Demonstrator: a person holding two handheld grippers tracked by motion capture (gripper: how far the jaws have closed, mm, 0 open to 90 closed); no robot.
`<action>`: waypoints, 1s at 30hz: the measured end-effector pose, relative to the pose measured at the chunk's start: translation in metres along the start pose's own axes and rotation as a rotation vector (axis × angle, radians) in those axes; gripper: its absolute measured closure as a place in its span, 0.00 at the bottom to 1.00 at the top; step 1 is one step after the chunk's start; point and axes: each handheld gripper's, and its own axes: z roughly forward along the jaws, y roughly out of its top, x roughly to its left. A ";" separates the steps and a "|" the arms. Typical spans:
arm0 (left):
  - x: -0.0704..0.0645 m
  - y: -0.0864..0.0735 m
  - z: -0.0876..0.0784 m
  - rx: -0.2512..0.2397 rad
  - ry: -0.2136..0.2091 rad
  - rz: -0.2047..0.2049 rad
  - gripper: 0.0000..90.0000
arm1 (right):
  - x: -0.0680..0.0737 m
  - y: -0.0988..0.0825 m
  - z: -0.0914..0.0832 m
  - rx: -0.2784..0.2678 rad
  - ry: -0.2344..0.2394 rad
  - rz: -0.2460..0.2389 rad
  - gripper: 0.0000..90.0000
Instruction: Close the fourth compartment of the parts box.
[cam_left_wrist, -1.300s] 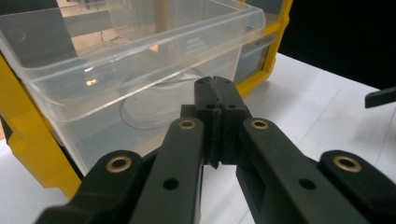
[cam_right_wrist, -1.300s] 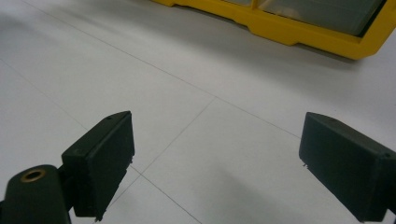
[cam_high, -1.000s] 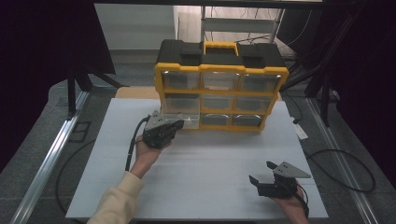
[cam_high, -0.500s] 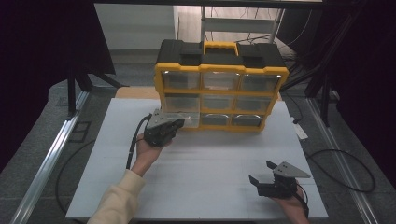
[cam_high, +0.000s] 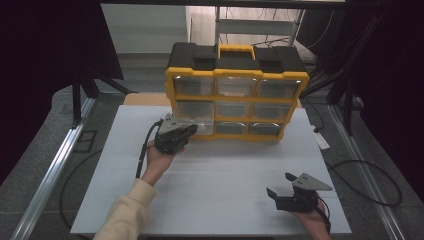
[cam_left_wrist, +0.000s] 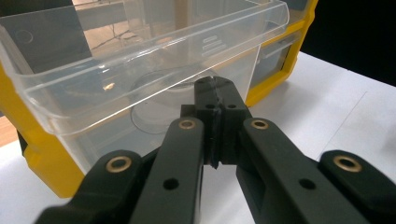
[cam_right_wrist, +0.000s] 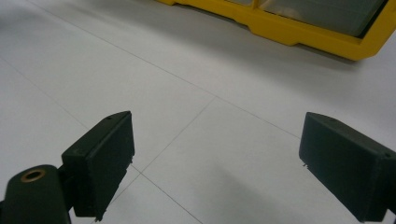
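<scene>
A yellow and black drawer organizer stands at the back of the white table. Its lower left clear drawer is pulled out a little. My left gripper is at that drawer's front. In the left gripper view its jaws are shut together, tips tucked under the drawer's front lip; I cannot tell whether they pinch a tab. My right gripper rests low near the table's front right, jaws wide open with only bare table between them.
The organizer's yellow base lies well ahead of the right gripper. A cable trails from the left gripper along the forearm. Metal frame rails run along both sides of the table, with cables on the floor at right.
</scene>
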 end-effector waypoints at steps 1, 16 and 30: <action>0.000 0.001 0.000 0.003 0.001 0.000 0.99 | 0.000 0.000 0.000 -0.001 0.000 0.000 0.12; 0.006 0.005 0.009 0.013 0.017 -0.004 0.99 | 0.000 0.000 0.000 0.002 -0.001 0.003 0.12; 0.010 0.013 0.016 0.012 0.028 0.005 0.99 | 0.000 -0.001 -0.002 0.000 -0.001 0.003 0.12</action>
